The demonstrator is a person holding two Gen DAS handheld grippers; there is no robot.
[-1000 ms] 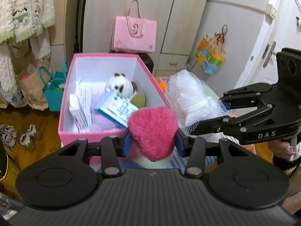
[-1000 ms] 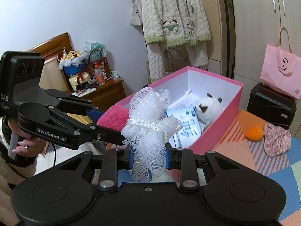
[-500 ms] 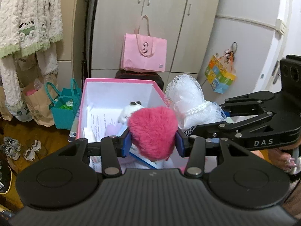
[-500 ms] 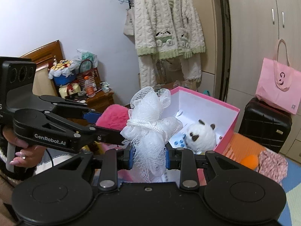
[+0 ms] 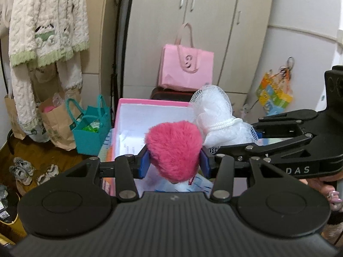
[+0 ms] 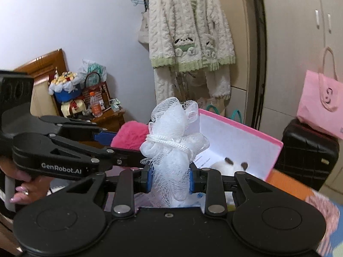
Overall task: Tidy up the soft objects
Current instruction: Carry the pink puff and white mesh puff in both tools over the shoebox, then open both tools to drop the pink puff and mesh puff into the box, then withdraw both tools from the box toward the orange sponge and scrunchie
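Left gripper (image 5: 174, 163): jaws clamped on the pink fluffy heart plush (image 5: 174, 150), held over the near end of the pink box (image 5: 137, 115). Right gripper (image 6: 170, 180): jaws gripping the white mesh bath pouf (image 6: 171, 150) by its lower part, also above the box, just right of the plush. Panda plush (image 6: 227, 167) lies inside the box with some papers. Pink tote bag (image 5: 186, 70) stands behind, on a black suitcase (image 6: 306, 156).

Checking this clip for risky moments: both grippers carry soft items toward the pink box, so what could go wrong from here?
The left gripper pinches the pink plush heart and the right gripper the white mesh pouf, side by side, so they might bump. The pouf's loose netting could snag on the blue pads. The pink box already holds a plush panda, so space may be tight.
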